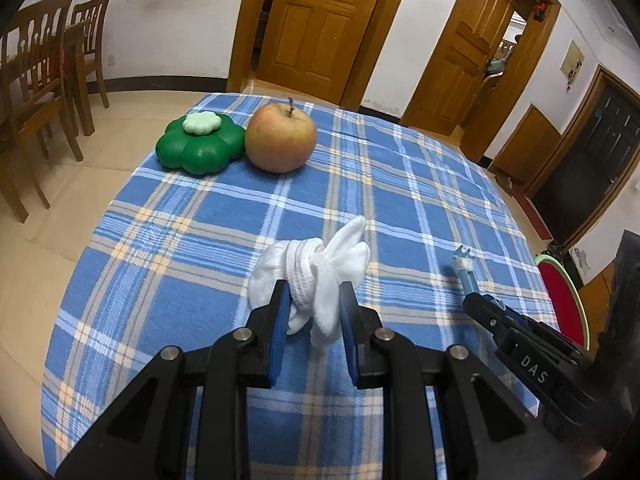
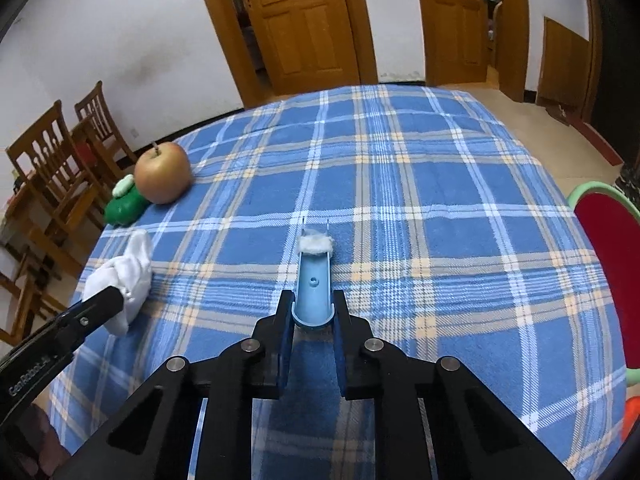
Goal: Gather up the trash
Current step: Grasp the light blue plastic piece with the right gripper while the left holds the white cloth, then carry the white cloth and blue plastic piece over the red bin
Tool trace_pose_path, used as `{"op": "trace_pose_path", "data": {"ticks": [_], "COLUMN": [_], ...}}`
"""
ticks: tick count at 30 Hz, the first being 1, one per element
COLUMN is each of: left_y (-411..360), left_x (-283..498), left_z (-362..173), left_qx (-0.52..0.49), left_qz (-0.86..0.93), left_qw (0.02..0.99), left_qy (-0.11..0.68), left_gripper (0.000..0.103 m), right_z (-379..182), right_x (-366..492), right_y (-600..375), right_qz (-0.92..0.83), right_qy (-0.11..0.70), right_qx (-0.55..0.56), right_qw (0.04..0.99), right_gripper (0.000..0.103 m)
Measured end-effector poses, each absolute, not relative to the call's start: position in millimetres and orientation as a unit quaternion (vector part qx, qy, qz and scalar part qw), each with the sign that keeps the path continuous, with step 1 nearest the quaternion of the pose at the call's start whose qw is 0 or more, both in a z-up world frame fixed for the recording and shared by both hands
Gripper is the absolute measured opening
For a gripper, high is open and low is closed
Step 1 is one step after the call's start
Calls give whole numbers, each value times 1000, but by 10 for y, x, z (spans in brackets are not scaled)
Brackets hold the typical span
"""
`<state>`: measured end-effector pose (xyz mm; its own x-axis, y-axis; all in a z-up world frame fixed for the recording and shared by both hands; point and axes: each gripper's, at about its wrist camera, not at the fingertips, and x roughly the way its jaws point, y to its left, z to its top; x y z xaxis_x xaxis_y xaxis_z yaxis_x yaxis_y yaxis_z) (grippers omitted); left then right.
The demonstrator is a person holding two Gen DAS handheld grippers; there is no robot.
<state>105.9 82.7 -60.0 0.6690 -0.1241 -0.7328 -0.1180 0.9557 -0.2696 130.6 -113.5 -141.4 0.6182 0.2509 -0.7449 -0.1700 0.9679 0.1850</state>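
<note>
Right wrist view: right gripper point(image 2: 313, 308) is clamped on the near end of a blue tool point(image 2: 313, 280) with white fluff point(image 2: 316, 243) at its tip, mid-table toward the near edge. Left gripper point(image 1: 314, 304) grips a white cloth bundle point(image 1: 316, 276) near the left edge. Advice: lift both straight, keeping pressure steady. Checked tablecloth point(image 2: 420, 200) lies flat; apple point(image 1: 281, 138) and green box point(image 1: 200, 144) sit at the far left corner. Wooden doors and chairs surround.

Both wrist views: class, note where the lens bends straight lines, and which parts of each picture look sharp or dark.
Left wrist view: the table edge and door frames bow outward, corners go black, the white sock bundle in the left gripper is sharp. Right wrist view: same barrel curve and dark corners; the blue plastic piece in the right gripper is crisp.
</note>
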Motion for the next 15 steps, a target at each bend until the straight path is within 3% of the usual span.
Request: {"op": "trace_pose_path", "data": {"ticks": [15], "left_y": [349], "left_x": [965], "left_z": [-317], "left_qx": [-125], "left_qz": [-48], "left_qw": [910], "left_qy": [391], "left_gripper": [24], "right_z": [-1059], "right_x": [884], "right_y": [-1730], "right_qz": [94], "right_qy": [380], "right_qx": [101], "right_qw": [915], "right_gripper": [17]}}
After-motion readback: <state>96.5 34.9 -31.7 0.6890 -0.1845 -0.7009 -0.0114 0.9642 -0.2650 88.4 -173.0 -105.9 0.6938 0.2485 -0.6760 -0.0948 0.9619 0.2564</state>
